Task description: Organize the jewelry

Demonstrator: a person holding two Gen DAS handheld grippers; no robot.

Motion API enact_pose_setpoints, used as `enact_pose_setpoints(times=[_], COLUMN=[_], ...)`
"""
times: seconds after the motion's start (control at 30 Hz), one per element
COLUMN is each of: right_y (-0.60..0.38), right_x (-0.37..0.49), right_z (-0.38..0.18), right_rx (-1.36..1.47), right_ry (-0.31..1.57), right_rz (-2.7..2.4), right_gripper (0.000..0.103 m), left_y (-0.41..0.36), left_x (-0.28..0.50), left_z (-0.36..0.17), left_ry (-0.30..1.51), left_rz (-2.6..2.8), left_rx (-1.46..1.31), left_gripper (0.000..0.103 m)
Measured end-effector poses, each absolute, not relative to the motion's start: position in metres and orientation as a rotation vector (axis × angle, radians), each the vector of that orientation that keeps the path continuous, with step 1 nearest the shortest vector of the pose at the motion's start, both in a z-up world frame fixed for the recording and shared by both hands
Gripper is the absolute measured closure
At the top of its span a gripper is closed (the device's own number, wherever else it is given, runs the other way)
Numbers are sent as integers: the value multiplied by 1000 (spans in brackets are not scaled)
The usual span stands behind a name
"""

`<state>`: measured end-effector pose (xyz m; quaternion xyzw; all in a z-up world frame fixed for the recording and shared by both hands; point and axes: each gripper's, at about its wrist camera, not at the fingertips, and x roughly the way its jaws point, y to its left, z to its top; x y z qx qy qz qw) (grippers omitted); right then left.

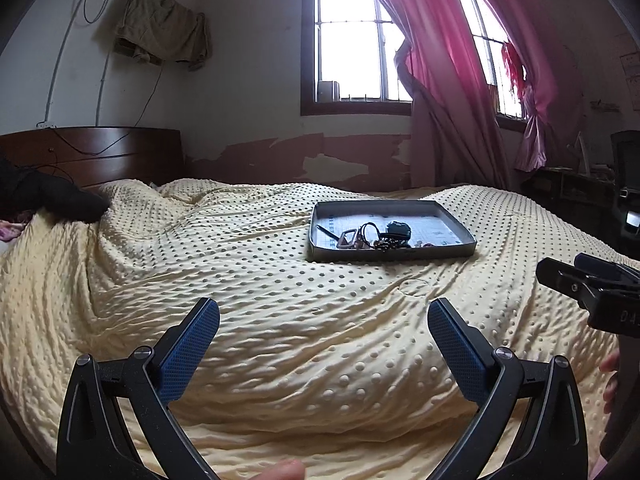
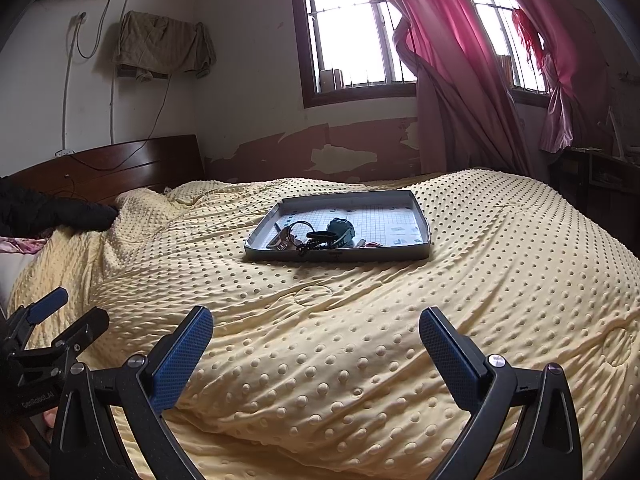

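Left wrist view: left gripper (image 1: 323, 316) low centre, blue pads spread wide, empty, above yellow dotted blanket (image 1: 200, 280); grey tray (image 1: 460, 224) with jewelry pile (image 1: 376, 237) right of centre.

Right wrist view: right gripper (image 2: 316, 324) likewise spread, empty; tray (image 2: 425, 220) mid-frame, jewelry (image 2: 316, 237) inside near front wall.

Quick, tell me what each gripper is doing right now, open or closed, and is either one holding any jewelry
Left gripper: open, holding nothing, above the yellow blanket.
Right gripper: open, holding nothing; the jewelry lies in the tray ahead.
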<state>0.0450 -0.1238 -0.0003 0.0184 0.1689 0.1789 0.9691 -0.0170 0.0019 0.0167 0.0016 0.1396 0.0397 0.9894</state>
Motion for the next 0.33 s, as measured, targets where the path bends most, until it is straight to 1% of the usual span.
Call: enact_pose_setpoints(times=[0.33], right_y=[-126], right_x=[47], right_z=[0], right_rx=[42], right_ry=[341], right_rz=[362], right_gripper=[0], left_y=[0], left_x=[-16], left_z=[15], left_ry=[285], left_rz=[82], left_rx=[11], left_gripper=[1])
